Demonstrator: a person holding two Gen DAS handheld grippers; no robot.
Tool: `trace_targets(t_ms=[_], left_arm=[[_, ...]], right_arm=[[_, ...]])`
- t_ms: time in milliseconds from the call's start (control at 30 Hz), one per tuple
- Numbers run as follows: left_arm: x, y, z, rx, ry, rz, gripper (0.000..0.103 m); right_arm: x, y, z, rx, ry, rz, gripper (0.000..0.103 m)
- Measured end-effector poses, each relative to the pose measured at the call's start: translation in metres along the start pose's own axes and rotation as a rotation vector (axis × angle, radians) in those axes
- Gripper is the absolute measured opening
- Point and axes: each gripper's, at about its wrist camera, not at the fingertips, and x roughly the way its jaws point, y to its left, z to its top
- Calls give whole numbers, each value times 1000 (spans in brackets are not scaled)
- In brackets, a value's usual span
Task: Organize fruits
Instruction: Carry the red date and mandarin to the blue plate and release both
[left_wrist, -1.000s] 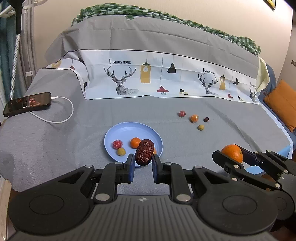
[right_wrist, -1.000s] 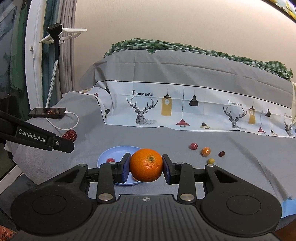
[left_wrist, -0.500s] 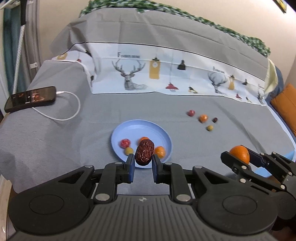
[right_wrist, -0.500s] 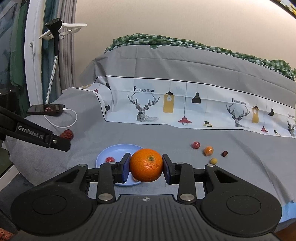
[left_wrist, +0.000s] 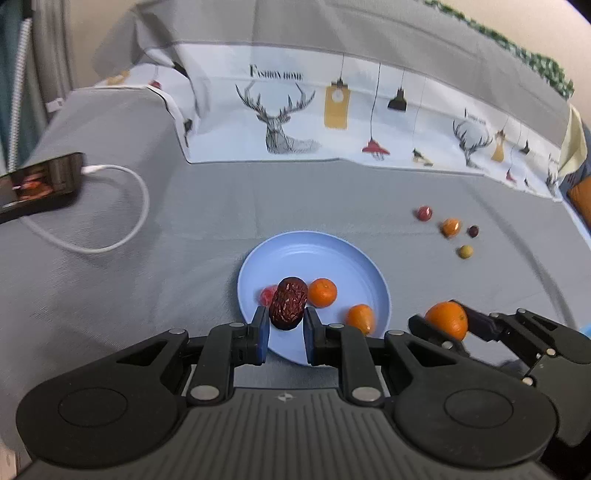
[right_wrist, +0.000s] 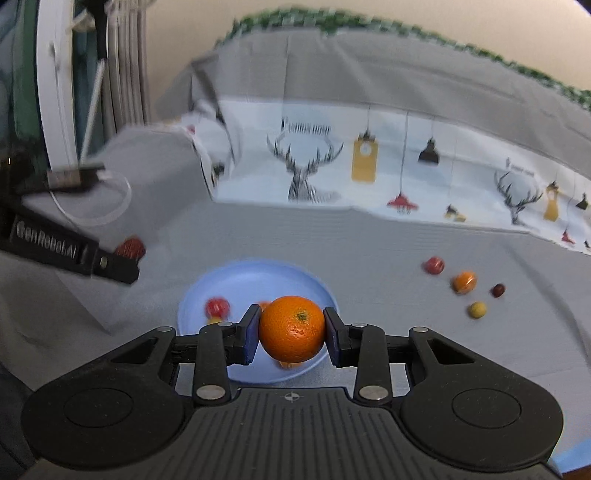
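Note:
My left gripper (left_wrist: 283, 325) is shut on a dark red date (left_wrist: 288, 303) and holds it over the near edge of the blue plate (left_wrist: 332, 251). The plate holds two small oranges (left_wrist: 322, 292) and a red fruit (left_wrist: 266, 294). My right gripper (right_wrist: 291, 334) is shut on a large orange (right_wrist: 291, 328), above the plate's near side (right_wrist: 255, 277). The right gripper with its orange (left_wrist: 446, 319) also shows at the right in the left wrist view. The left gripper with the date (right_wrist: 130, 248) shows at the left in the right wrist view.
Several small fruits lie on the grey cover to the right of the plate: a red one (left_wrist: 423, 213), an orange one (left_wrist: 451, 227), a dark one (left_wrist: 473, 231) and a yellow one (left_wrist: 465, 252). A phone (left_wrist: 40, 181) with a white cable lies at far left.
Both grippers have moved forward and closer to the plate, each still holding its fruit. The plate now looks larger and nearer in both views.

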Motion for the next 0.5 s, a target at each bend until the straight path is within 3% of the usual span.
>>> trace_targets(t_ms=[267, 500], left_arm=[[80, 1, 17, 29, 88, 27, 21], [124, 8, 27, 41, 138, 60, 21]], right_arm=[[63, 1, 3, -63, 84, 23, 37], [104, -3, 5, -69, 132, 41, 37]])
